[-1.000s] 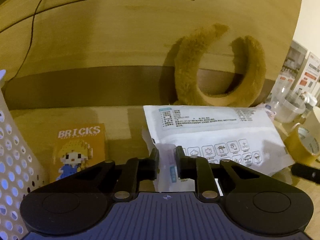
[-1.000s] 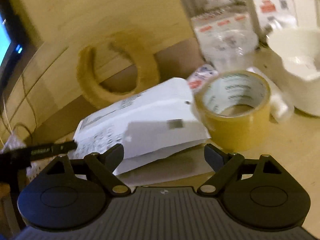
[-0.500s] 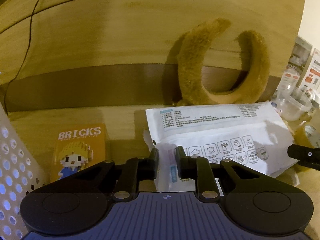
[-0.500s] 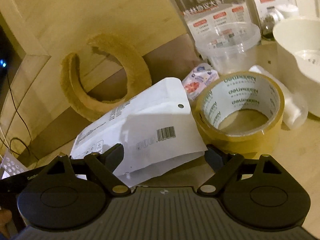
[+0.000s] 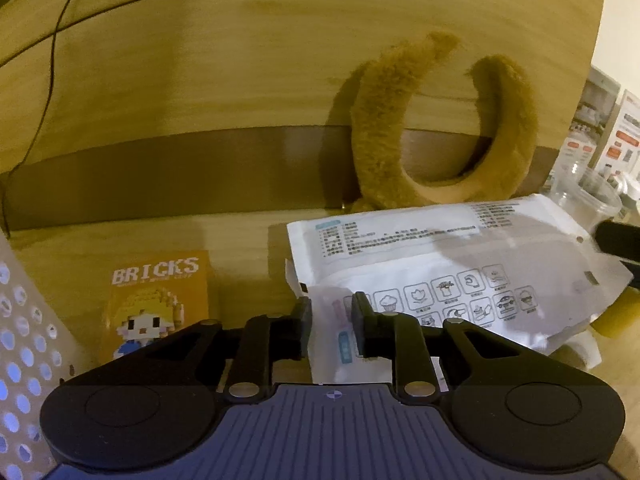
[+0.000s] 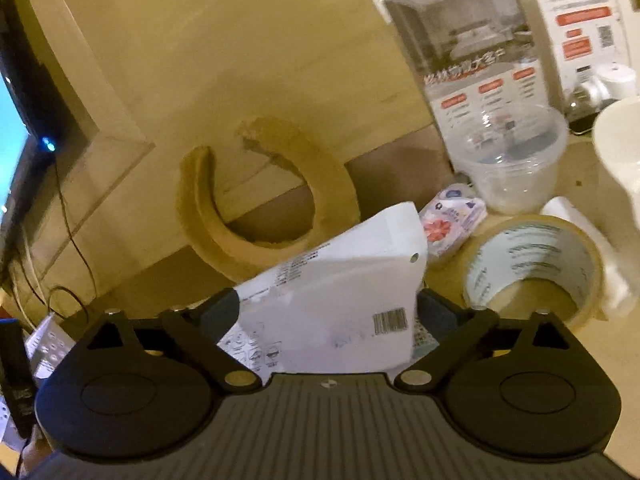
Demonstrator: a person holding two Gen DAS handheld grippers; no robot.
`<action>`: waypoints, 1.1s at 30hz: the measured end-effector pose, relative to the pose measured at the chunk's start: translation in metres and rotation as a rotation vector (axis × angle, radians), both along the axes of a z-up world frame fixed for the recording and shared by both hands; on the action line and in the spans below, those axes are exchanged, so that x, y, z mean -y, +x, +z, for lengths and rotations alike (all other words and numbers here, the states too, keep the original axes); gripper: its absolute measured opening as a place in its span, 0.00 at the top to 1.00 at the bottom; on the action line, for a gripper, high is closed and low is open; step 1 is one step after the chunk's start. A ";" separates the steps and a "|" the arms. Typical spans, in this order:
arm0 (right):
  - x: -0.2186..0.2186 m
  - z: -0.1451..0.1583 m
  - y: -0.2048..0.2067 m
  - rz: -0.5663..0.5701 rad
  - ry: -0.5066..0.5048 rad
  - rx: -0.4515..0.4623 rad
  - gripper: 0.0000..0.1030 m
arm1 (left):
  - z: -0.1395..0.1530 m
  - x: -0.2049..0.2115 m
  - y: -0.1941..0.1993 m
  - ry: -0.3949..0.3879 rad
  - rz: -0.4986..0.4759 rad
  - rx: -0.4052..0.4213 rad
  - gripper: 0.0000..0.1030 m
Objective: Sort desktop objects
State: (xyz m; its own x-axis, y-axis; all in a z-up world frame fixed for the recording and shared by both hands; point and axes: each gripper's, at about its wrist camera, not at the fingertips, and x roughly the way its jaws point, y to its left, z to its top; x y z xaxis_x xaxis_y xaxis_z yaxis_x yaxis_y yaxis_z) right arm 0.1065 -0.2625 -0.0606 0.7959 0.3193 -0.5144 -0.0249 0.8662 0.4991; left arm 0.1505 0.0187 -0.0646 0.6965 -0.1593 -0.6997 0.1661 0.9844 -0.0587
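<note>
While the left gripper keeps its two fingers pressed together on a small white packet, the right gripper has moved forward in the last second. Before, its wide fingers stood in front of the roll of brown tape; now they stand on both sides of the large white pouch, and the roll is to the right of them. In the left wrist view a dark fingertip of this right gripper shows at the right edge, over the far end of the pouch. This probably means that the pouch is the next thing to be sorted, and that the right gripper is about to close on it.

The right jaws are wide and hold nothing yet; whether the fingers already touch the pouch cannot be told. The left jaws are narrow, with only the thin packet between them. This packet stands just in front of the near edge of the pouch.

To the left of the packet an orange BRICKS box lies flat on the desk, and a white perforated basket stands at the left edge. Behind the pouch a furry brown headband leans on the wooden wall. Further right are a small flowered tissue pack and a clear plastic cup.
</note>
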 end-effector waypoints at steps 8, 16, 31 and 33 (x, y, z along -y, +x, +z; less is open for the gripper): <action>-0.014 -0.009 0.031 0.042 -0.020 -0.033 0.15 | -0.005 -0.012 0.006 -0.085 0.024 -0.036 0.66; -0.018 -0.011 0.030 0.079 -0.032 -0.058 0.79 | 0.000 -0.023 -0.001 -0.101 0.087 -0.039 0.65; -0.011 -0.006 0.000 0.072 -0.074 -0.052 0.83 | -0.001 -0.013 -0.022 -0.092 0.027 -0.063 0.93; -0.012 -0.005 0.000 0.065 -0.075 -0.051 0.83 | 0.003 -0.016 -0.023 -0.105 0.044 -0.061 1.00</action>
State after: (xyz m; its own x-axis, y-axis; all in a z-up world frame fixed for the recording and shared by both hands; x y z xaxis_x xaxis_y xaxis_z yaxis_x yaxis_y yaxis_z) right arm 0.1066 -0.2507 -0.0658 0.7467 0.3286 -0.5783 -0.0581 0.8983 0.4354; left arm 0.1279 0.0348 -0.0621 0.6612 -0.2043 -0.7218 0.1162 0.9785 -0.1705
